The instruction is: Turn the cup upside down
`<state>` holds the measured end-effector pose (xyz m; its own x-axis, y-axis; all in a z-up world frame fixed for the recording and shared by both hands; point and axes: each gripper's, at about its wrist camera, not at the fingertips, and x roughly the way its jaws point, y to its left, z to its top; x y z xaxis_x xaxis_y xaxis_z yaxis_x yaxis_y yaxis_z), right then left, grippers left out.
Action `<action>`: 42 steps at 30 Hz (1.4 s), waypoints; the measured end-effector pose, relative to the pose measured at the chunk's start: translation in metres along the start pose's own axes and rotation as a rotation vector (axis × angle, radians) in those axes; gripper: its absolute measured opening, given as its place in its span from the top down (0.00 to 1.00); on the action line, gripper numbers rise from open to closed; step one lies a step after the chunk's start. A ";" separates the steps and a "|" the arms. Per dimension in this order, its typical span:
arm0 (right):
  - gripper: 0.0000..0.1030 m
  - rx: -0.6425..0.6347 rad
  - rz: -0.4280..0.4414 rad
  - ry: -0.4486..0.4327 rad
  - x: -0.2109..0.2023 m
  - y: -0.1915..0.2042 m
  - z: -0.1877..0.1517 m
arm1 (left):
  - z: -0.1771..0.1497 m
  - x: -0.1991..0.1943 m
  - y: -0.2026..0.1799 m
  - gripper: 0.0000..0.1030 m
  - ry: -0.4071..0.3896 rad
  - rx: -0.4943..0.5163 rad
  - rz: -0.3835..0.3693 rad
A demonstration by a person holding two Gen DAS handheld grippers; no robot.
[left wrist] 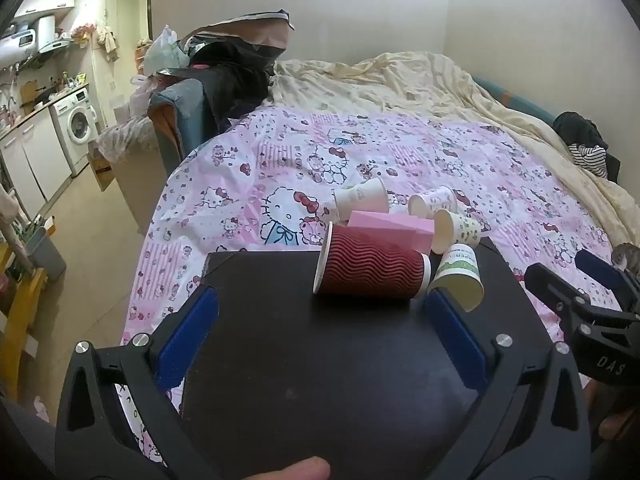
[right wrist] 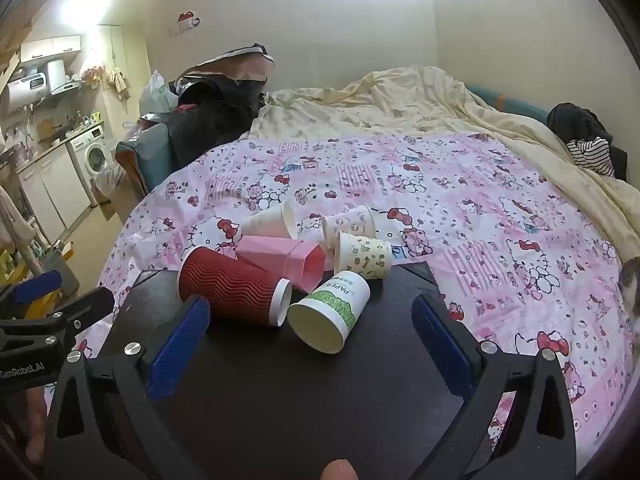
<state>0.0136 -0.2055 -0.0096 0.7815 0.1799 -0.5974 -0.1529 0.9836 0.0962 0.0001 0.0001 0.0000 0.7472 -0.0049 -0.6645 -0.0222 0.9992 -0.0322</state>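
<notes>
Several paper cups lie on their sides at the far edge of a black board (left wrist: 320, 360) on the bed. A dark red ribbed cup (left wrist: 370, 266) (right wrist: 236, 286) lies nearest. A white cup with green print (left wrist: 458, 276) (right wrist: 332, 312) lies to its right, mouth toward me. Behind are a pink square cup (left wrist: 394, 228) (right wrist: 286, 258), a patterned cream cup (left wrist: 458, 230) (right wrist: 366, 254) and two white cups (left wrist: 362, 196) (left wrist: 434, 200). My left gripper (left wrist: 320, 304) is open and empty just before the red cup. My right gripper (right wrist: 310, 316) is open and empty around the red and green-print cups' near ends.
The board (right wrist: 300, 400) rests on a pink Hello Kitty sheet (left wrist: 360, 152). A cream duvet (left wrist: 400, 80) is bunched at the back. Dark clothes (left wrist: 584, 140) lie at the right. A kitchen with a washing machine (left wrist: 78, 126) is far left. The right gripper shows in the left wrist view (left wrist: 576, 280).
</notes>
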 end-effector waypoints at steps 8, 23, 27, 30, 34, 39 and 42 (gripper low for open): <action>0.00 0.001 0.002 -0.002 0.001 0.000 -0.001 | 0.002 -0.004 0.001 0.00 -0.007 0.003 0.003; 0.00 -0.001 -0.001 0.001 0.000 0.001 -0.001 | 0.001 -0.004 0.000 0.00 -0.012 0.002 0.003; 0.00 -0.001 -0.001 0.001 0.000 0.002 -0.001 | 0.001 -0.004 0.000 0.00 -0.011 0.003 0.002; 0.00 -0.003 -0.002 0.002 0.000 0.003 -0.001 | 0.001 -0.004 0.000 0.00 -0.011 0.001 0.002; 0.00 -0.003 -0.001 0.001 0.000 0.003 -0.001 | 0.003 0.000 0.003 0.00 -0.013 0.001 0.003; 0.00 -0.003 -0.002 0.001 0.000 0.003 -0.001 | 0.004 0.000 0.002 0.00 -0.012 0.002 0.003; 0.00 -0.004 -0.002 0.001 0.000 0.003 -0.001 | 0.003 0.000 0.002 0.00 -0.013 -0.001 0.001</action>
<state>0.0125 -0.2029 -0.0101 0.7814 0.1780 -0.5981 -0.1536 0.9838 0.0922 0.0019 0.0027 0.0027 0.7556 -0.0032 -0.6551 -0.0234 0.9992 -0.0319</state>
